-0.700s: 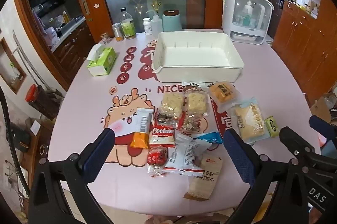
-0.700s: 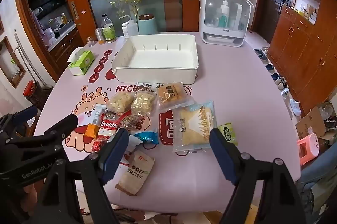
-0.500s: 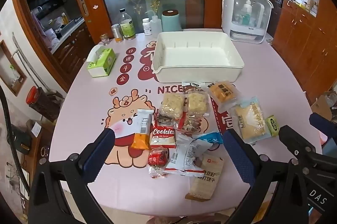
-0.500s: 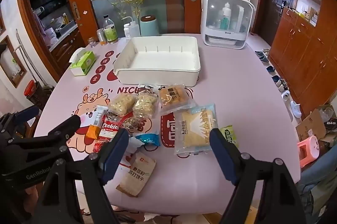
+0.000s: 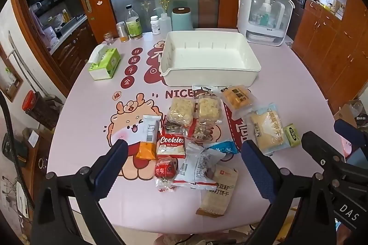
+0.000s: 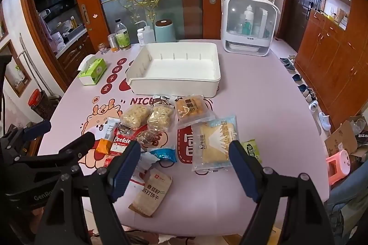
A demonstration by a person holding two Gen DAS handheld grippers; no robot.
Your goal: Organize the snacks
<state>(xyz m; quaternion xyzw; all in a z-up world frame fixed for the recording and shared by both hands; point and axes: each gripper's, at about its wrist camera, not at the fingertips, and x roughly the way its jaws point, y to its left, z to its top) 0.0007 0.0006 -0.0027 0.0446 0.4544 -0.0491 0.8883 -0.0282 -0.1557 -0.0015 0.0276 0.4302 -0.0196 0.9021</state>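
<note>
Two grippers hang over the near edge of the table, and neither has anything in it. Your left gripper [image 5: 184, 166] stands spread wide, its blue pads framing the near cluster of packets without touching any. Your right gripper [image 6: 185, 166] is also parted and empty, with its right-hand pad in front of the big bread pack.

Very little has changed over the last moments: both views have slid only slightly, the packets sit where they were, and no jaw has started to close. I read that as lining up, not yet picking. The sorting has not begun.

Nearest you lies the brown cracker sachet [image 5: 217, 193], angled toward the table edge. Just beyond it are the white wrapped snack [image 5: 197, 170] and the small red packet [image 5: 164, 172]. Then come the Cookies pack [image 5: 171, 147], the orange-ended bar [image 5: 148, 136] and the blue wrapper [image 5: 224, 147]. To the right sit the bread pack [image 6: 215, 142] and the little green sachet [image 6: 253, 148].

Further out are two pale crumbly bars [image 5: 181, 111], lying side by side, and the yellow cake pack [image 5: 238, 97].

Beyond them all stands the white bin [image 5: 209, 79], with nothing inside, so every snack is still to go.
</note>
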